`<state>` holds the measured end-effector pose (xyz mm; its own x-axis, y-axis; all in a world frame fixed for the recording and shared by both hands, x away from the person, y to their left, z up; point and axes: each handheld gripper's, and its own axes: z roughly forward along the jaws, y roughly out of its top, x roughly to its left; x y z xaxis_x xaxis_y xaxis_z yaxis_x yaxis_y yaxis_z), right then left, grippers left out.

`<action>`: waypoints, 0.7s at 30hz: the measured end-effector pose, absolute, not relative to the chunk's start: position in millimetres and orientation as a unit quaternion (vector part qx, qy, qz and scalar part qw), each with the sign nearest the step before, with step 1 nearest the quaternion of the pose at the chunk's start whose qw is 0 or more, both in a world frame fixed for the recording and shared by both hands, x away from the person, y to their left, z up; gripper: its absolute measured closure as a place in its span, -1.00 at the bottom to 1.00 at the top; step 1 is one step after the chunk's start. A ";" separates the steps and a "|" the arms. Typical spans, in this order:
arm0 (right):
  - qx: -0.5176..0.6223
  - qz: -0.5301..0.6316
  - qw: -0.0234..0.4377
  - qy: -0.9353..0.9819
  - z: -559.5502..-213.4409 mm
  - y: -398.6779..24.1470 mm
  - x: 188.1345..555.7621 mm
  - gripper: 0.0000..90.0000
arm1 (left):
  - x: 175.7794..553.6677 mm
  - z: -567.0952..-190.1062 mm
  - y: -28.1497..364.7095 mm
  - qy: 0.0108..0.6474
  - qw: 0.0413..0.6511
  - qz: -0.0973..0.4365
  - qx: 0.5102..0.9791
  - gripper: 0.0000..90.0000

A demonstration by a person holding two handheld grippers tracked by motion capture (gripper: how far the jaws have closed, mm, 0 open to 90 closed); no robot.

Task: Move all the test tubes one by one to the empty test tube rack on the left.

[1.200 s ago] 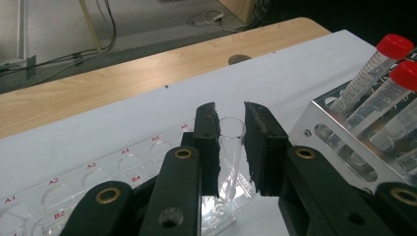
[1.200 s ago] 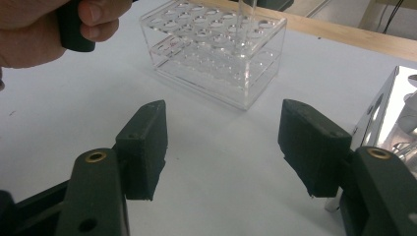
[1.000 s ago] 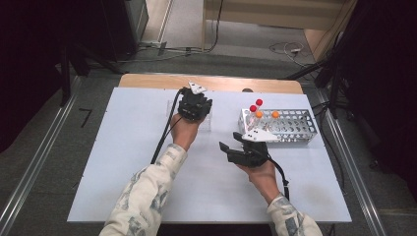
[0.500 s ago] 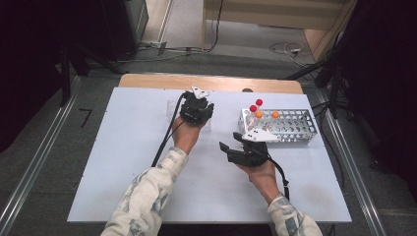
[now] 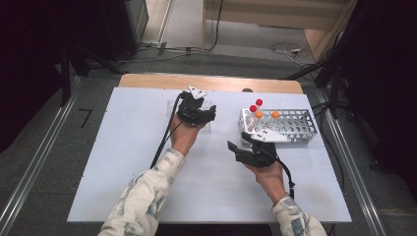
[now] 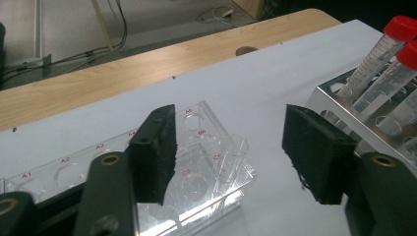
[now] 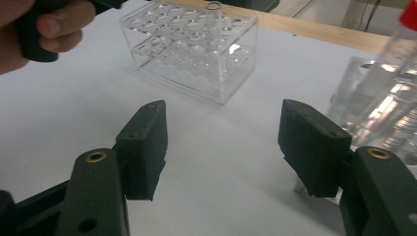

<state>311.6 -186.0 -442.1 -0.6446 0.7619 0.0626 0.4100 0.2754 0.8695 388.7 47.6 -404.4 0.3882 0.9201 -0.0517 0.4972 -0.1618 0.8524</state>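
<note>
Glass tube (image 6: 232,156) stands upright in the corner hole of the clear rack (image 6: 196,187) w/ the left gripper (image 6: 231,152) jaws just opened wide around it, not touching, & right gripper (image 7: 223,147) is open too, holding nothing, near the metal rack (image 5: 295,125).

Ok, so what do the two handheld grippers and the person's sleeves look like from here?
Both are black. The left gripper carries a grey three-cornered plate on top and trails a black cable back along the forearm. The right gripper has a pale plate too and a black cable. Each has two blocky black jaws on arms with brass-coloured pivots. The sleeves are pale with a mottled grey pattern.
</note>
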 end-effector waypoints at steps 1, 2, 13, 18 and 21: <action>0.379 0.469 0.190 0.775 -441.7 -188.8 311.7 -0.24 | 387.9 -404.0 48.0 0.494 0.422 0.249 0.718 -0.28; 0.382 0.468 0.191 0.774 -441.4 -191.4 311.7 -0.24 | 386.6 -403.6 48.7 0.493 0.422 0.249 0.719 -0.33; 0.409 0.461 0.216 0.758 -439.8 -212.5 315.2 -0.24 | 372.5 -404.4 54.4 0.490 0.439 0.240 0.714 -0.45; 0.425 0.449 0.238 0.749 -443.6 -217.4 322.7 -0.20 | 365.1 -406.4 59.1 0.488 0.441 0.240 0.714 -0.47; 0.434 0.448 0.240 0.744 -445.8 -219.7 328.9 -0.14 | 358.3 -410.0 60.7 0.485 0.439 0.238 0.718 -0.47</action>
